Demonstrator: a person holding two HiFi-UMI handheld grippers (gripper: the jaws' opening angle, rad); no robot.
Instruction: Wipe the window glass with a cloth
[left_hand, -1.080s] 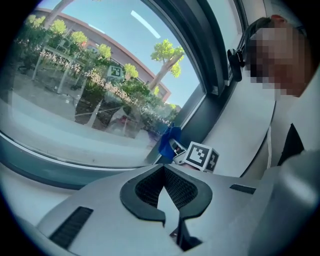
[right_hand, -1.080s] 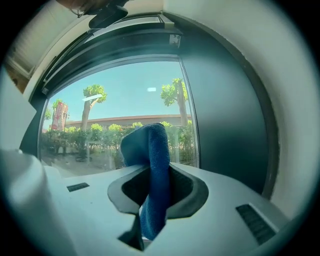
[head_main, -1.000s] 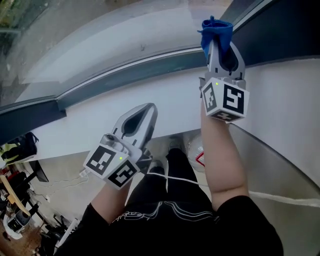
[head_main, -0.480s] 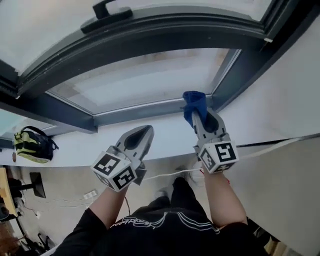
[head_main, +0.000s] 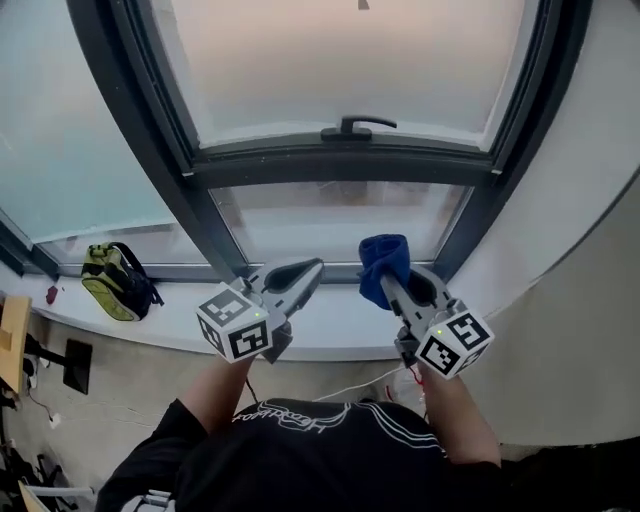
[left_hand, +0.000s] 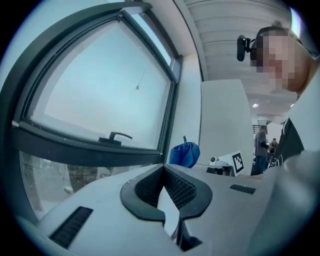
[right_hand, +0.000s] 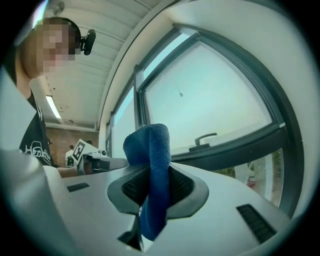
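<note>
The left gripper (head_main: 308, 270), jaws together and empty, and the right gripper (head_main: 388, 288), clamped on the cloth (head_main: 383, 260), now face the glass (head_main: 340, 215) rather than the sill, not yet touching, so wiping looks imminent.

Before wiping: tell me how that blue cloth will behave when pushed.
Probably floppy: the blue cloth folds over above the right gripper clamping it. Likely light; its nap looks grippy, so it should drag, not slide, on the window glass.
</note>
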